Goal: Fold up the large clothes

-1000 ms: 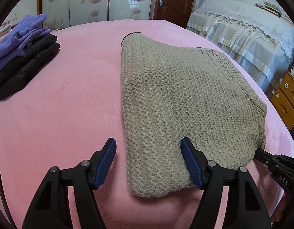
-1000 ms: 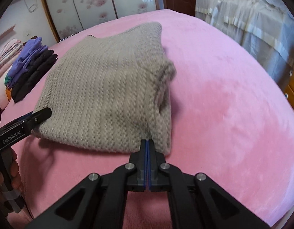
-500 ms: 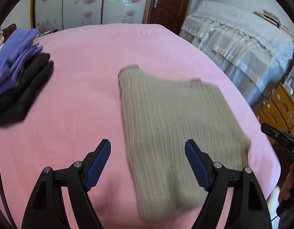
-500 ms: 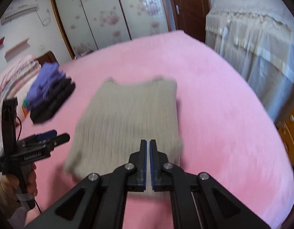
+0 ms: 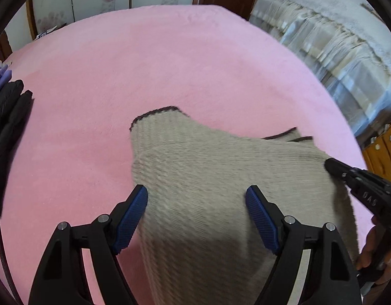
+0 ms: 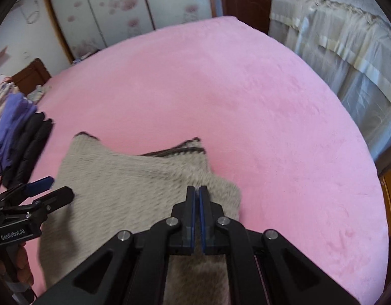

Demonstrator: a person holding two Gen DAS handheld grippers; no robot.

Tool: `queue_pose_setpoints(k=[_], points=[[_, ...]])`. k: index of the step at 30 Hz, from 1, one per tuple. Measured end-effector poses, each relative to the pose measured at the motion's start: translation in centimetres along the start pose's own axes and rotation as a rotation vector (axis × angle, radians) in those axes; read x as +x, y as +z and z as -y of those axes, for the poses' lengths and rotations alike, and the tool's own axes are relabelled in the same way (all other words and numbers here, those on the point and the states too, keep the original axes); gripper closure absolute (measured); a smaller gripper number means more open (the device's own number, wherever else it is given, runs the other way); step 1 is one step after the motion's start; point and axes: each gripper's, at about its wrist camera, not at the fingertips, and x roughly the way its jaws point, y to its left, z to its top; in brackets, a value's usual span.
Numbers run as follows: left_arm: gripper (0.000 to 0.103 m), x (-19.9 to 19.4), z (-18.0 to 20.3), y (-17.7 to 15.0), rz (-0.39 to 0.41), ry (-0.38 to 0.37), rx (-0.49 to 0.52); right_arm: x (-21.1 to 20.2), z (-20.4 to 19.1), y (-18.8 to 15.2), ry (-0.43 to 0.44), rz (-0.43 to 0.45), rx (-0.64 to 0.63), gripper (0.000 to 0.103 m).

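A beige knit sweater with a dark trim edge lies on the pink bed, its near end lifted toward the cameras. It also shows in the right wrist view. My right gripper is shut on the sweater's near right part and holds it up. My left gripper is open, its blue pads on either side of the raised cloth without pinching it. The right gripper shows in the left wrist view; the left gripper shows in the right wrist view.
A stack of folded dark and purple clothes lies at the bed's left edge. A second bed with a lace cover stands to the right. A wooden drawer unit is at the right. Wardrobe doors are behind.
The sweater lay flat and folded one second ago; now its near end is raised and pulled toward the cameras. Both grippers have risen and drawn back. The left gripper stays open.
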Motion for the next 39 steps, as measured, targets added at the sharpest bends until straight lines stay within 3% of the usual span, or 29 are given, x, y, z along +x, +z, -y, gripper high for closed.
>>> queue_pose_setpoints(k=[6, 17, 22, 28, 31, 35, 39], points=[[0.022, 2.2, -2.5, -0.2, -0.038, -0.071, -0.111, 1.9, 1.7, -0.1, 0.020, -0.028, 0.047, 0.101], [0.022, 1.1, -2.5, -1.0, -0.016, -0.053, -0.118, 0.0, 1.6, 0.1, 0.055, -0.015, 0.100, 0.099], [0.022, -2.6, -1.5, -1.0, 0.008, -0.031, -0.074, -3.4, 1.2, -0.5, 0.126, 0.011, 0.128, 0.058], [0.021, -9.1, -0.5, -2.1, 0.033, -0.034, -0.020, -9.6, -0.4, -3.6, 0.221, 0.058, 0.122, 0.055], [0.020, -12.7, -0.4, -3.5, 0.034, -0.013, 0.031, -12.6, -1.3, -5.7, 0.244, 0.056, 0.081, 0.040], [0.020, -17.2, 0.2, -5.4, 0.079, 0.010, 0.096, -16.2, -1.6, -8.1, 0.271, 0.063, 0.044, 0.037], [0.018, -20.0, 0.0, -7.1, 0.105, -0.039, 0.083, -19.4, -1.5, -9.5, 0.264, 0.126, -0.004, 0.007]])
